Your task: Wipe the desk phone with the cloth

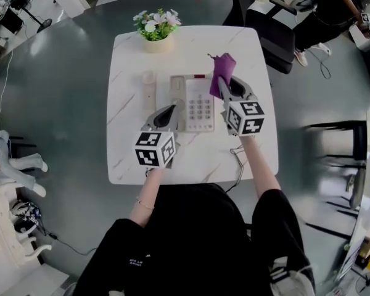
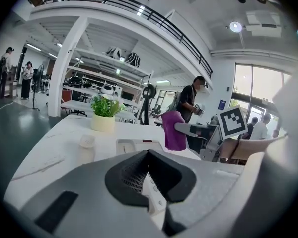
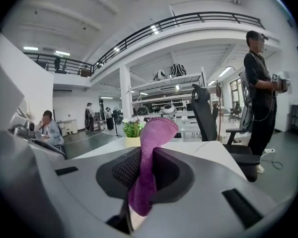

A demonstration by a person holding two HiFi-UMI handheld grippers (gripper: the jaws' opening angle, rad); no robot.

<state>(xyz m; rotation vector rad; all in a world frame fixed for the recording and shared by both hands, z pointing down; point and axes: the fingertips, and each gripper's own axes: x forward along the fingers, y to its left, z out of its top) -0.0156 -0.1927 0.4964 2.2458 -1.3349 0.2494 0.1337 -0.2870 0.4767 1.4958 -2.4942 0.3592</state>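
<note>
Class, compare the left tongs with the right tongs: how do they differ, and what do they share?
Load: the left tongs are shut on nothing; the right tongs are shut on the purple cloth, which sticks up past their tips.
Place: the left tongs are at the desk phone's left edge, the right tongs at its right edge.
Shared: both are shut and point toward the far side of the white table.

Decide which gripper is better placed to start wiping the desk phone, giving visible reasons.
Right. The right gripper is shut on the purple cloth, by the desk phone's right edge. The left gripper is shut with nothing between its jaws.
</note>
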